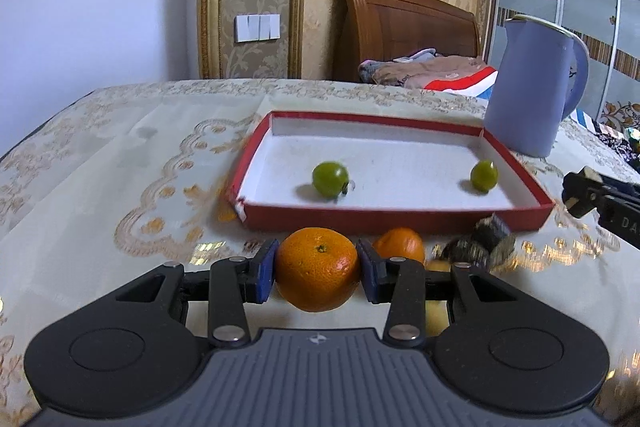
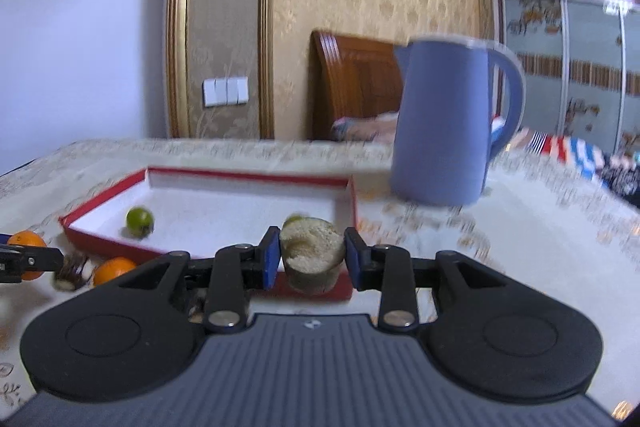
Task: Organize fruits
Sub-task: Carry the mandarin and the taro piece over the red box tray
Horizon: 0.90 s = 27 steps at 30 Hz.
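My left gripper (image 1: 317,267) is shut on an orange (image 1: 317,269), held just in front of the red-rimmed white tray (image 1: 384,215). Two green fruits (image 1: 330,179) (image 1: 484,175) lie in the tray. A second orange (image 1: 400,245) sits on the cloth before the tray. My right gripper (image 2: 311,257) is shut on a brown cut sugarcane piece (image 2: 312,255) over the tray's near right corner (image 2: 352,195). In the right wrist view, one green fruit (image 2: 140,221) lies in the tray and two oranges (image 2: 27,239) (image 2: 114,269) are at the left.
A blue jug (image 1: 534,87) (image 2: 444,123) stands on the patterned tablecloth (image 1: 120,167) right of the tray. Dark sugarcane pieces (image 1: 480,243) (image 2: 72,269) lie before the tray. A bed and wardrobe stand behind the table.
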### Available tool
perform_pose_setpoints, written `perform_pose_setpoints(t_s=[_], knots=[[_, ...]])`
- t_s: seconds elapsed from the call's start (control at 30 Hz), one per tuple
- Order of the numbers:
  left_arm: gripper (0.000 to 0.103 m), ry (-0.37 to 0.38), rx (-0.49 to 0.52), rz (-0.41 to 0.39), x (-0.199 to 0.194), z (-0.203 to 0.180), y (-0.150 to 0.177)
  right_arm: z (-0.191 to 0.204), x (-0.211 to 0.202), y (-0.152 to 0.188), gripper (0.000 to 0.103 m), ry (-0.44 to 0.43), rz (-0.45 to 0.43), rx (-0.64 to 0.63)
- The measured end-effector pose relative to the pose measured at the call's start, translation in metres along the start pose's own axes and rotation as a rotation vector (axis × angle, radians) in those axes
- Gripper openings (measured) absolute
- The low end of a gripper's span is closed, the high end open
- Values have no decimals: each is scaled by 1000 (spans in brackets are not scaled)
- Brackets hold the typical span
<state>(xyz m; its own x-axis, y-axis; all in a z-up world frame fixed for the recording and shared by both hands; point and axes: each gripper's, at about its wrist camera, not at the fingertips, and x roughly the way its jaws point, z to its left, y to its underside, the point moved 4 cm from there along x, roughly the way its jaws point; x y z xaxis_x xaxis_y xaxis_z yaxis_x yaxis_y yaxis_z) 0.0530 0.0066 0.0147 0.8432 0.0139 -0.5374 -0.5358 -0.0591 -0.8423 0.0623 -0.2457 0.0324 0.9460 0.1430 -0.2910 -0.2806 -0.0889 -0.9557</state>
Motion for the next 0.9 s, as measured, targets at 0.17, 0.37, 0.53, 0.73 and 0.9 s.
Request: perform_pose_setpoints(t_s=[0.17,0.37,0.53,0.73,0.9], knots=[[41,12,26,-33,17,-17,-24,2,31,-14,32,30,22,-34],[41,10,61,-43,47,-40,-48,6,76,-17,32,25,107,-38],[41,-24,80,-14,85,-50,-60,12,114,-14,32,14,192,-28],[41,-63,71,40,126,-51,-66,19,137,-20,31,33,195,-36],[41,-83,50,61,144,-46,-69,26,160,-19,31,57,217,-63]])
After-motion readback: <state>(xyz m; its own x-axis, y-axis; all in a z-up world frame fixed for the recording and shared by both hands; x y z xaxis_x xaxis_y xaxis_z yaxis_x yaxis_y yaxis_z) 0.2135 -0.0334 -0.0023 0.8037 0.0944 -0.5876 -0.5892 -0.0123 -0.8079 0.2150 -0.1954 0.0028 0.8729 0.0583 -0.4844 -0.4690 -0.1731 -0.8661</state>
